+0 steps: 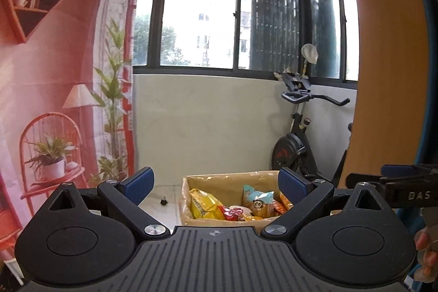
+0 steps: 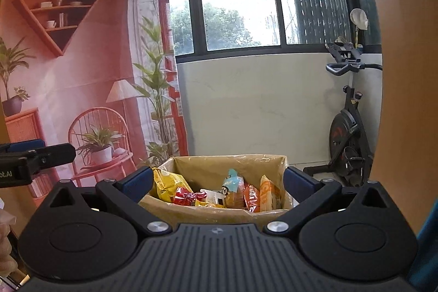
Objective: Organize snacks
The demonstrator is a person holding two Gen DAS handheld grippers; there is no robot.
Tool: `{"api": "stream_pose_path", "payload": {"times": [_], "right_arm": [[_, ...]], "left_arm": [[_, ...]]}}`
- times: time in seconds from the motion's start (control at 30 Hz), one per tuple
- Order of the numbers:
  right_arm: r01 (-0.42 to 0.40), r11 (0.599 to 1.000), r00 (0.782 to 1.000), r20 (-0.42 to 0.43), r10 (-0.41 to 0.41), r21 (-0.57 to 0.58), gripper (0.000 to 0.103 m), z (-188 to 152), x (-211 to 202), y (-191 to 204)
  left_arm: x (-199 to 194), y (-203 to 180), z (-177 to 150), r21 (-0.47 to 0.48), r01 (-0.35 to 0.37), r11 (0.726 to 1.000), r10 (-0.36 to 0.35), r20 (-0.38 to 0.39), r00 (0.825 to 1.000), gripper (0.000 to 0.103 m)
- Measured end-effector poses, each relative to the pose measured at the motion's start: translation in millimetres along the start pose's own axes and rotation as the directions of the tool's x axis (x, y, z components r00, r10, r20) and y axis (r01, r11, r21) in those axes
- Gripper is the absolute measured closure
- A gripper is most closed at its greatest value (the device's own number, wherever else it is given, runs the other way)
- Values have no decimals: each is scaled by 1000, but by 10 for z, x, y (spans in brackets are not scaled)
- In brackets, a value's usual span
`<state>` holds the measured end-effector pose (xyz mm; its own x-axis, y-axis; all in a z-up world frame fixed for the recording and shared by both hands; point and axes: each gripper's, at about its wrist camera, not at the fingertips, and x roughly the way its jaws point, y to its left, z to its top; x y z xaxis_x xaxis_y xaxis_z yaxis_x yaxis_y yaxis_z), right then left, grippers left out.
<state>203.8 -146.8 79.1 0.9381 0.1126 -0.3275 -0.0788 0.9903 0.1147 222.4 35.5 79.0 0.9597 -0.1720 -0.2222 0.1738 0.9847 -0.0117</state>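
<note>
Left wrist view. My left gripper [image 1: 216,186] is spread wide and empty, its blue pads [image 1: 138,185] touching nothing. The cardboard box [image 1: 189,212] stands on the floor ahead and below, framed between the two fingers but well clear of them. Inside lie a yellow snack bag [image 1: 204,205], a red packet [image 1: 231,212] and a pale blue cartoon pouch [image 1: 257,200]. My right gripper [image 1: 394,184] enters at the right edge, alongside.

Right wrist view. My right gripper [image 2: 217,182] is likewise spread to its widest and holds nothing. The same cardboard box [image 2: 202,210] sits straight ahead and below, its long axis running across the view, with the yellow snack bag [image 2: 167,186] leaning at its left end and the orange packets [image 2: 260,194] at its right. This hand appears the more squarely centred on the box, so I judge it slightly better placed to reach in first.
</note>
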Motion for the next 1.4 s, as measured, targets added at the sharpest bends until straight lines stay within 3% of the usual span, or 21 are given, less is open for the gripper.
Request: {"api": "stream_pose_path", "payload": {"times": [0.43,1.4], "right_arm": [[24,999,1000,11,-23,-25,0,8,-210,128],[26,1000,1000,11,-26,-2,0,2,-252,100]], "left_arm": [[-96,73,5,-20,-21,1000,20,-24,1000,5],[-47,166,-17,-56,-26,998,22,-69,997,5]]}}
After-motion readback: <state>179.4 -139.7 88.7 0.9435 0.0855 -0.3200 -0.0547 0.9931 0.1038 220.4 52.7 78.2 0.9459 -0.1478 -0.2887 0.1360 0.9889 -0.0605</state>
